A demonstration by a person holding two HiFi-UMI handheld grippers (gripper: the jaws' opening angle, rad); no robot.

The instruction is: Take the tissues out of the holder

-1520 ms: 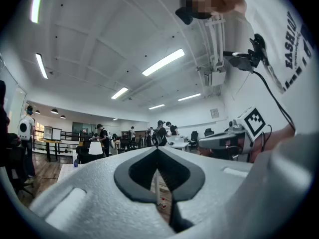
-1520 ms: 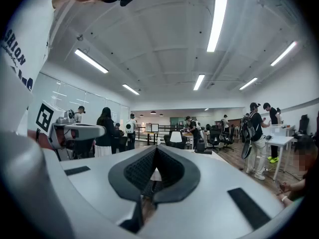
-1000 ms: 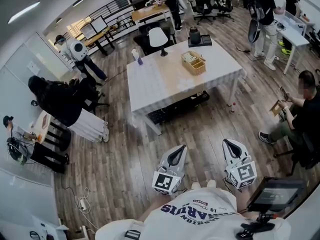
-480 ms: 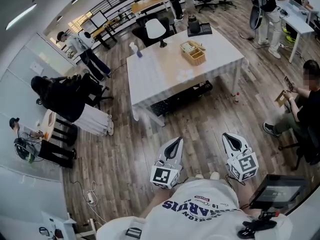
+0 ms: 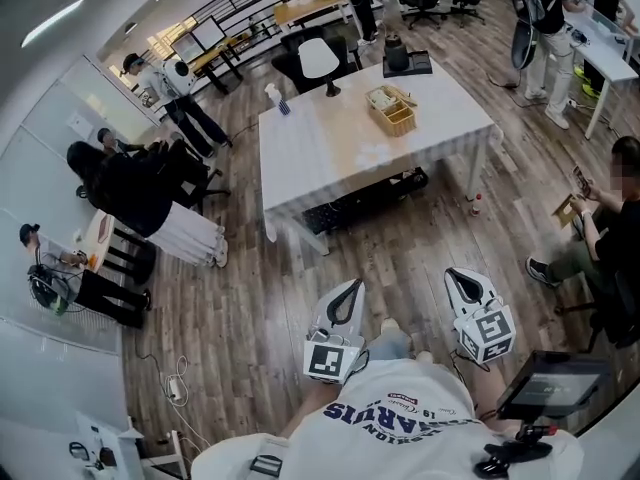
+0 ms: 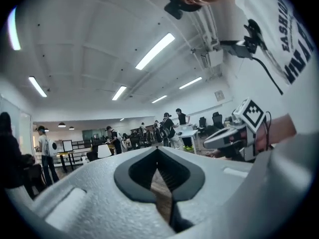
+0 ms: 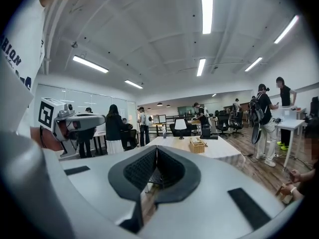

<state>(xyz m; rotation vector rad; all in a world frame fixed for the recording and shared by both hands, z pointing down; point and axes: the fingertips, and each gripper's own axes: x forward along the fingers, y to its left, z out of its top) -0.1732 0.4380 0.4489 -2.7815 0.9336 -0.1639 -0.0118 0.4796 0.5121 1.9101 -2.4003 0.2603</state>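
Holder [image 5: 391, 113]: a wooden basket standing on the far right part of the white worktop [image 5: 330, 163], upright, with pale tissues [image 5: 381, 97] showing in it. In the right gripper view the holder [image 7: 197, 145] appears ahead, well apart from the jaws.

Other items on the worktop: a white lamp [image 5: 318, 64] at the far edge, a dark vessel on a dark tray [image 5: 403, 60] at the far right corner, and a small bottle [image 5: 274, 98] at the far left corner. None touches the holder.

Left gripper [image 5: 349, 288]: held close to the person's body over the wooden floor [image 5: 400, 253], well short of the worktop. Jaws together at the tips, nothing between them [image 6: 158, 151].

Right gripper [image 5: 456, 277]: beside the left, equally near the body. Jaws closed tip to tip, nothing clamped [image 7: 156, 151].

A seated person [image 5: 612, 218] is at the right; several people stand at the far left.
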